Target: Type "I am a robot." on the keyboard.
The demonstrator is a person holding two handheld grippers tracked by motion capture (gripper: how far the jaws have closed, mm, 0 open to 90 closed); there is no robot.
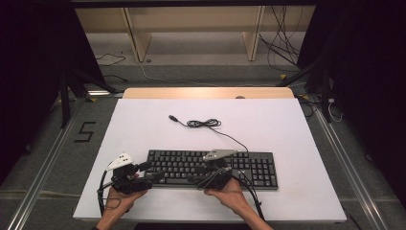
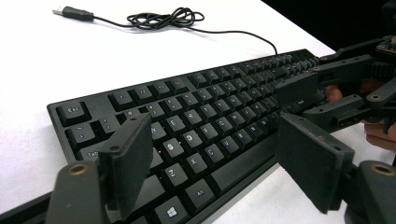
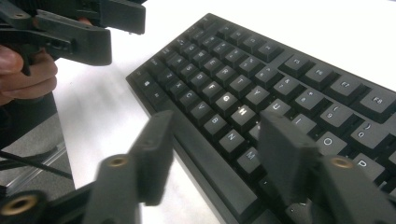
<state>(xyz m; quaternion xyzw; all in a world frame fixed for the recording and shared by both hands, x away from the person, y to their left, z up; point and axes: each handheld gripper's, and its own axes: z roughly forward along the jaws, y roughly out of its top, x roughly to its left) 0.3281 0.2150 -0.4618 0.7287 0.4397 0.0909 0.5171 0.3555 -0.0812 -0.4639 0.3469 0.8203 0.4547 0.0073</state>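
Keyboard sits near the front edge of the table, its cable coiled just behind it. Left gripper and right gripper both hover over the front row, jaws apart, nothing pinched. Looks stiff, light-ish, keycaps slippery, so I'd clamp the frame's front lip, not the keys.
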